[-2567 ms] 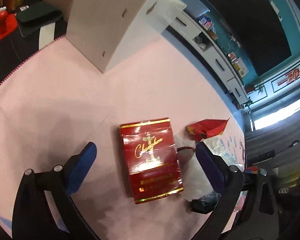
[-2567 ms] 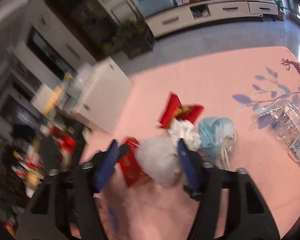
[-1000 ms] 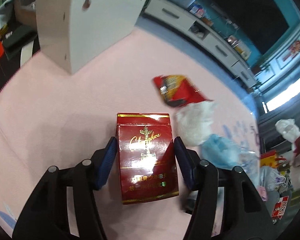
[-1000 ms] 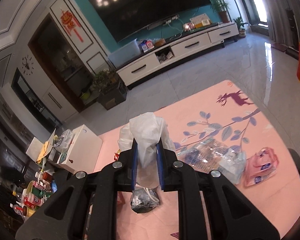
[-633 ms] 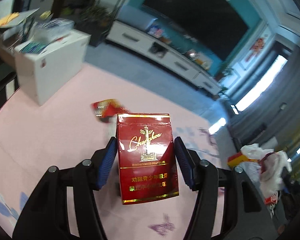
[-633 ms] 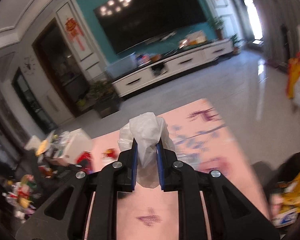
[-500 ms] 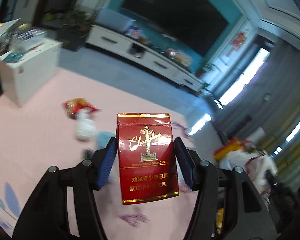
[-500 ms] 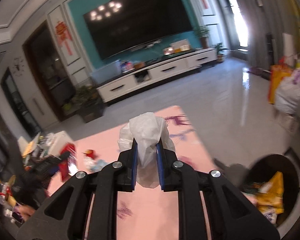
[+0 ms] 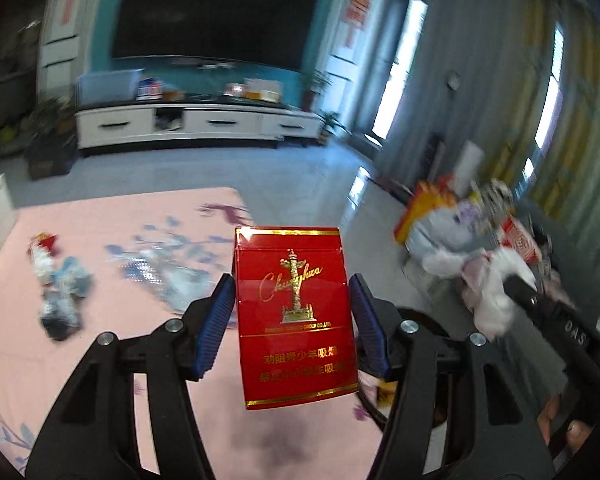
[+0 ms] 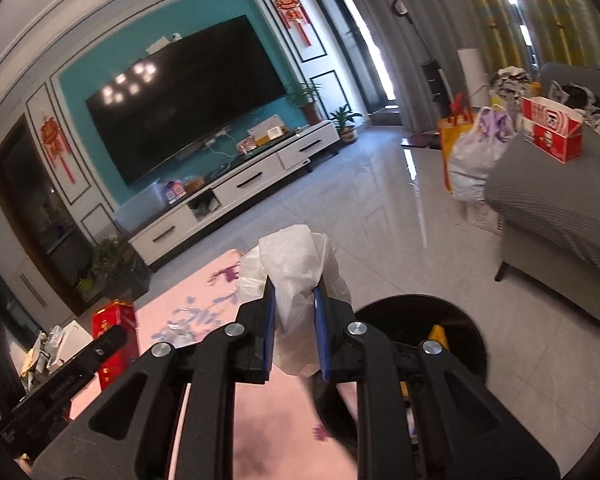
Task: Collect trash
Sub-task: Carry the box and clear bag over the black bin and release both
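My left gripper (image 9: 292,320) is shut on a red Chunghwa cigarette box (image 9: 294,312), held upright in the air above the pink mat (image 9: 100,240). The box also shows in the right wrist view (image 10: 114,332) at the left. My right gripper (image 10: 294,320) is shut on a crumpled white plastic bag (image 10: 296,280), held above the mat's edge beside a round black trash bin (image 10: 440,320). More trash lies on the mat: a red wrapper (image 9: 42,242), a blue bundle (image 9: 68,284) and a clear plastic package (image 9: 168,276).
A grey sofa (image 10: 560,208) stands right of the bin, with full bags (image 10: 476,156) beside it. A white TV cabinet (image 10: 236,192) lines the far wall. A white box (image 10: 70,342) stands at the mat's left end. Grey tile floor lies beyond the mat.
Both grippers have swung right, away from the trash pile and toward the bin, still holding the cigarette box and the white bag. The bin is now close under the right gripper.
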Action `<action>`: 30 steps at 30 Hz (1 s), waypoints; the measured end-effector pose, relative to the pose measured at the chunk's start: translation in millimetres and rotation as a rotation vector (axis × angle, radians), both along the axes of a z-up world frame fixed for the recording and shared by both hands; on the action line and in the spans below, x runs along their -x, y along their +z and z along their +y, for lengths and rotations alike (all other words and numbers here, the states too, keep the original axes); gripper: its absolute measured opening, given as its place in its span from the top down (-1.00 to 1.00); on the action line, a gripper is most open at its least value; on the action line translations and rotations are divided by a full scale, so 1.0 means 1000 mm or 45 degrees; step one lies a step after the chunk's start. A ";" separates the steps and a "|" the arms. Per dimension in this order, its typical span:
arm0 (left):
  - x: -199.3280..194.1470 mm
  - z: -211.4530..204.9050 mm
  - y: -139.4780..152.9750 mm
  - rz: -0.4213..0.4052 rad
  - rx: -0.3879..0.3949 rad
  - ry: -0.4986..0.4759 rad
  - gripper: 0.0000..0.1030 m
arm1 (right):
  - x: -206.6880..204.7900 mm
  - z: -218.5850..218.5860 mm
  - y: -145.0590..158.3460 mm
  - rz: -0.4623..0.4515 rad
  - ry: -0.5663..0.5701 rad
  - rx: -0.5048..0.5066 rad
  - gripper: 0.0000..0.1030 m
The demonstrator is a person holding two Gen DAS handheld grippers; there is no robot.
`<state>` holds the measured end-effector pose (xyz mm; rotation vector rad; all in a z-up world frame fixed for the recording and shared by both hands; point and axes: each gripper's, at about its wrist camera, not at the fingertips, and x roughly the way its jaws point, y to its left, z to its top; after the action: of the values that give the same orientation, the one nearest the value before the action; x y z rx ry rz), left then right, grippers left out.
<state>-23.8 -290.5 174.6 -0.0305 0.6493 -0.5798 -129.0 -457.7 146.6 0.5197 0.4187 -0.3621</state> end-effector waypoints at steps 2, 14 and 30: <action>0.013 -0.032 -0.004 -0.009 -0.031 -0.067 -0.15 | 0.007 -0.013 -0.013 0.021 -0.010 -0.038 0.63; 0.034 -0.148 -0.071 0.140 -0.117 -0.327 -0.16 | 0.017 -0.084 -0.077 0.128 -0.087 -0.324 0.62; 0.015 -0.187 -0.164 0.461 -0.202 -0.501 -0.16 | -0.006 -0.106 -0.114 0.272 -0.149 -0.456 0.62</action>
<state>-38.6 -477.5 10.6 0.1469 1.0642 -0.9111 -123.3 -563.7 33.1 0.8612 0.6679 -0.4603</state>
